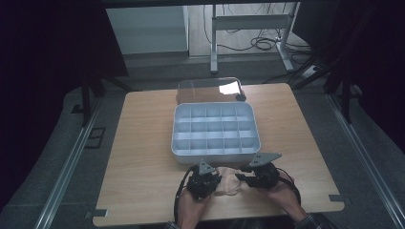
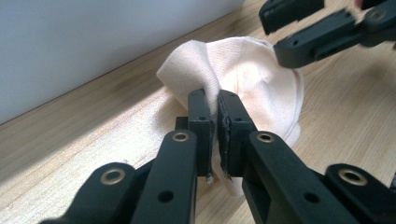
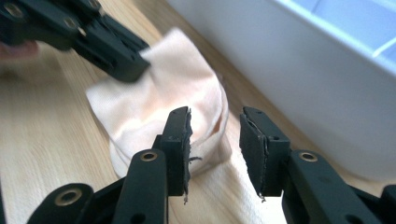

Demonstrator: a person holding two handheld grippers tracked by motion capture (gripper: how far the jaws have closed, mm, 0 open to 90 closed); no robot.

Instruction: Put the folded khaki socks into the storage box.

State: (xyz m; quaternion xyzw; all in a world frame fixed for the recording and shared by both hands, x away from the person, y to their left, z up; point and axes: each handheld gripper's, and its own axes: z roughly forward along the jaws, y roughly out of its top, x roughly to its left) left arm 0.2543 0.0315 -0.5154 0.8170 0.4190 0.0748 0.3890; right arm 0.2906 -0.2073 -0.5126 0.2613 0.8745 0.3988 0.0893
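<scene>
One cream cloth [image 2: 243, 70], two claws, left claw [image 2: 214, 122] pinching it, right claw [image 3: 214, 140] apart.

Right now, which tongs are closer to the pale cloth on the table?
Left. The left tongs are shut on a fold of the cloth, already touching it. The right tongs are open with the cloth's edge between their jaws, not yet pinching it.
</scene>
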